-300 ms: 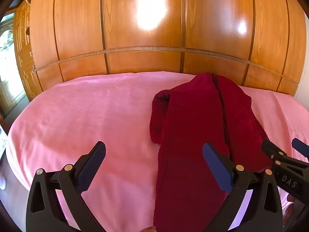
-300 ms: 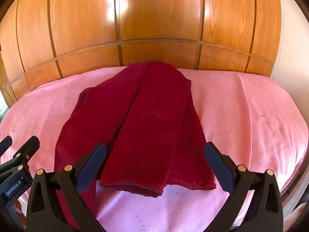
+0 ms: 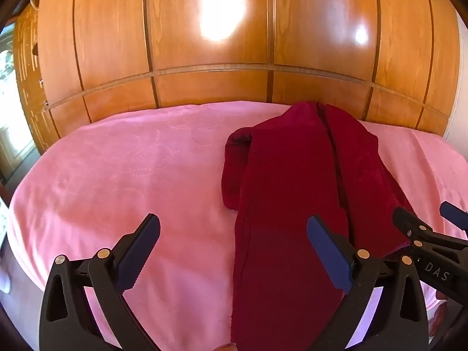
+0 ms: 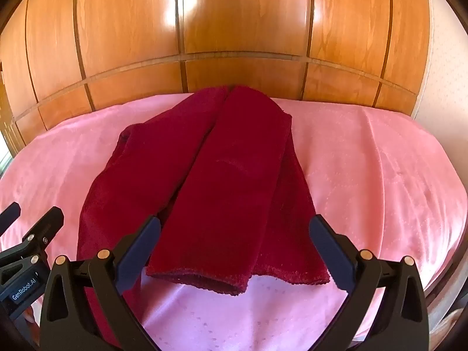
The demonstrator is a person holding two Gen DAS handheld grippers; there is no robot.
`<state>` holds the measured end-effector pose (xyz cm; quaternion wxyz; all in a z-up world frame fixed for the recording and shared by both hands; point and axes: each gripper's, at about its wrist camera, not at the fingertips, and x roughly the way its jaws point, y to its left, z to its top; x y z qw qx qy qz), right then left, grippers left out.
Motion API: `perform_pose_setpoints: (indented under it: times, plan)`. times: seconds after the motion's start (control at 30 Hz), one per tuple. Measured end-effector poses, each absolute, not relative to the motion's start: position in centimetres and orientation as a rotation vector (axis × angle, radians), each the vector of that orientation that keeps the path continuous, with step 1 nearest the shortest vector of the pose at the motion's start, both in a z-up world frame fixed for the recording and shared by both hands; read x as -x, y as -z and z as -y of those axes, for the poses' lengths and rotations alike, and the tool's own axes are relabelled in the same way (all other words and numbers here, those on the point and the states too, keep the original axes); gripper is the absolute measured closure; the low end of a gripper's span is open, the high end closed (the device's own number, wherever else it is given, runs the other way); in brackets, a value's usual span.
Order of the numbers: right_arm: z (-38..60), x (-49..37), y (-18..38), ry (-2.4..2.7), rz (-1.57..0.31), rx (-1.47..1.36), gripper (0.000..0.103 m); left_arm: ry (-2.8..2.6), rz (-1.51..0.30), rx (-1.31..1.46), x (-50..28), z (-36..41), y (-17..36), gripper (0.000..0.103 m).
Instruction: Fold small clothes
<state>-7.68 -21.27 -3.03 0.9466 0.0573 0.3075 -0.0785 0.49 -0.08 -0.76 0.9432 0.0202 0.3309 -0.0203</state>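
On pink bedspread (image 4: 380, 161), red garment (image 4: 228, 175) just ahead of right gripper (image 4: 234, 242), untouched

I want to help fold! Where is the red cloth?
The red cloth lies on the pink bedspread near the wooden wall, middle in the right view, right of centre in the left view.

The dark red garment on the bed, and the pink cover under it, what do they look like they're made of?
The dark red garment looks like a plush, velvety knit: matte, with a fuzzy nap and nubbly hem edges. The pink cover looks like a smooth satin-type weave, judging by its soft sheen and faint woven dotted circles. The exact fibres cannot be told from the look alone.
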Motion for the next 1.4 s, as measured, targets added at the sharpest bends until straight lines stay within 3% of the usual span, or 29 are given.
perform_pose_setpoints:
  times: [0.17, 1.4]
  plan:
    - [21.2, 11.4, 2.6, 0.158, -0.615, -0.119, 0.002, 0.037, -0.68, -0.05, -0.1, 0.7, 1.5, 0.004]
    - [19.2, 11.4, 2.2, 0.159, -0.651, -0.1, 0.002, 0.031, -0.684, -0.055, 0.2, -0.2, 1.8, 0.004]
